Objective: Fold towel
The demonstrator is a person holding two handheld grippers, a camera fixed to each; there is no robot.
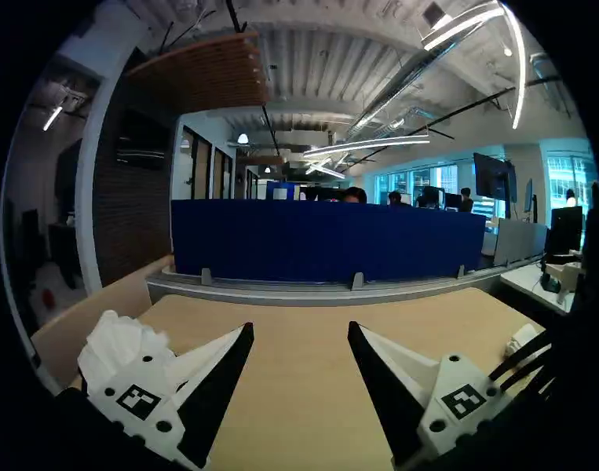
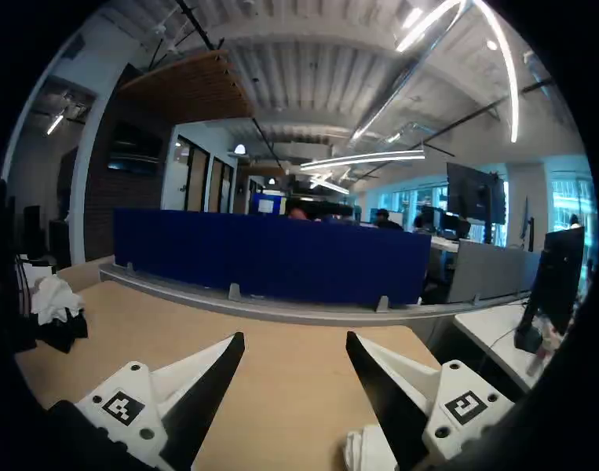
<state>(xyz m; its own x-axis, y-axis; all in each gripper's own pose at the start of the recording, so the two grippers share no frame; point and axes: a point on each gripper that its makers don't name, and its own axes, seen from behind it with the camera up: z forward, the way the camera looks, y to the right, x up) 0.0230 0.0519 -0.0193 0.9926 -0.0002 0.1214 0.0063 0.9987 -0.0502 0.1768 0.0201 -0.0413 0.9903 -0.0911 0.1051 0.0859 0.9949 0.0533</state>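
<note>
My left gripper hangs open over the light wooden table, with nothing between its fingers. A crumpled white towel lies just behind its left finger, partly hidden by it. My right gripper is also open and empty above the same table. A bit of folded white cloth shows at the bottom edge, beside and under its right finger. Another crumpled white cloth rests on something dark at the far left of the right gripper view.
A blue partition on a grey rail closes off the table's far edge. Black cables and a small white object sit at the table's right end. A neighbouring desk with monitors stands to the right. People sit behind the partition.
</note>
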